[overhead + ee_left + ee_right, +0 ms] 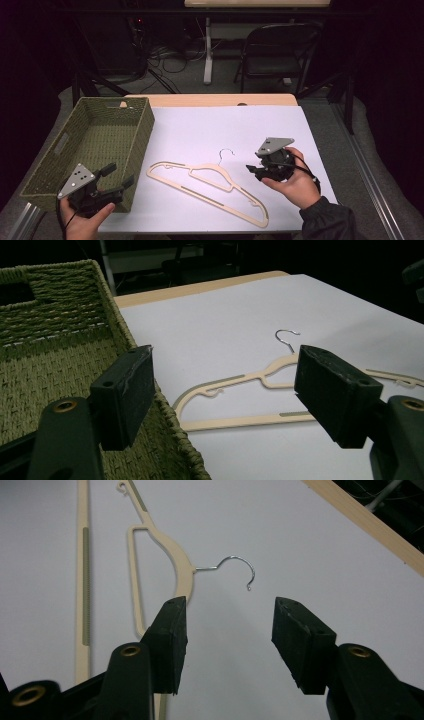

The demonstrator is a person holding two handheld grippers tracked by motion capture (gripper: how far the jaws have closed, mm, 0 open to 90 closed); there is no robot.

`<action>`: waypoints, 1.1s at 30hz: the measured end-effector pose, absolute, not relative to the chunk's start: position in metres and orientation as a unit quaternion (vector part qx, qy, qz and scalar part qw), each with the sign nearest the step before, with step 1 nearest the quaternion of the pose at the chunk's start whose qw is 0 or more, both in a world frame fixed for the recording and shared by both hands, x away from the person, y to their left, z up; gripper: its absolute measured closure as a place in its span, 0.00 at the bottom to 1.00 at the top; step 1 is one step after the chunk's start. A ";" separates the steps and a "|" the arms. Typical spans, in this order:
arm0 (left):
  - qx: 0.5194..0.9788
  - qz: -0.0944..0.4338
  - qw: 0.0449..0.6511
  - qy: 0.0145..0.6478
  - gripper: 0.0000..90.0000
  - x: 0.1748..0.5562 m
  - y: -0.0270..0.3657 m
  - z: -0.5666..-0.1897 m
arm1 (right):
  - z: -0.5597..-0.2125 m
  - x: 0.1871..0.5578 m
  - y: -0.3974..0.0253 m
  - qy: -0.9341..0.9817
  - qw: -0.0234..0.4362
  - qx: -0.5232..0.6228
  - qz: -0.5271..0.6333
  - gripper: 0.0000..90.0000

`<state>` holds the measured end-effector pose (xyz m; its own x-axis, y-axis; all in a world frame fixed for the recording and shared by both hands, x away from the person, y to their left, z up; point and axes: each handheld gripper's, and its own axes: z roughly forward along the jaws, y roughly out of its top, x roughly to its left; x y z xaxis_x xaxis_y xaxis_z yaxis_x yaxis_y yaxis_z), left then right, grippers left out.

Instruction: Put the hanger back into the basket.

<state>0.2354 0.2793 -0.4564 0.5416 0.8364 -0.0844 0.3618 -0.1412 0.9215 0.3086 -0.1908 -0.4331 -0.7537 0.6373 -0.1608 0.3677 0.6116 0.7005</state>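
Lower left of the high view, the left claw (117,181) gapes empty by the woven basket (100,117); the right claw (252,170) gapes empty too; the hanger (210,186), lower centre on the white surface (210,125), looks light, stiff, thin; best gripped at its neck below the wire hook (235,567).

White table (210,125), green basket (95,145), cream hanger (210,187)

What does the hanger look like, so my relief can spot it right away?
Start at the green woven basket on the white table's left side. Just right of it, flat on the white surface, lies the hanger: thin, cream-coloured, with a small silver wire hook, between the two grippers.
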 end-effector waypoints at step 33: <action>0.721 0.231 0.506 0.412 0.27 0.235 0.275 -0.454 | -0.443 0.364 -0.118 0.949 0.074 0.232 0.201 0.67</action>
<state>0.2350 0.2746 -0.4536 0.5532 0.8288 -0.0839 0.3608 -0.1476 0.9209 0.3643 -0.1181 -0.4430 -0.8816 0.4694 -0.0483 0.4097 0.8122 0.4152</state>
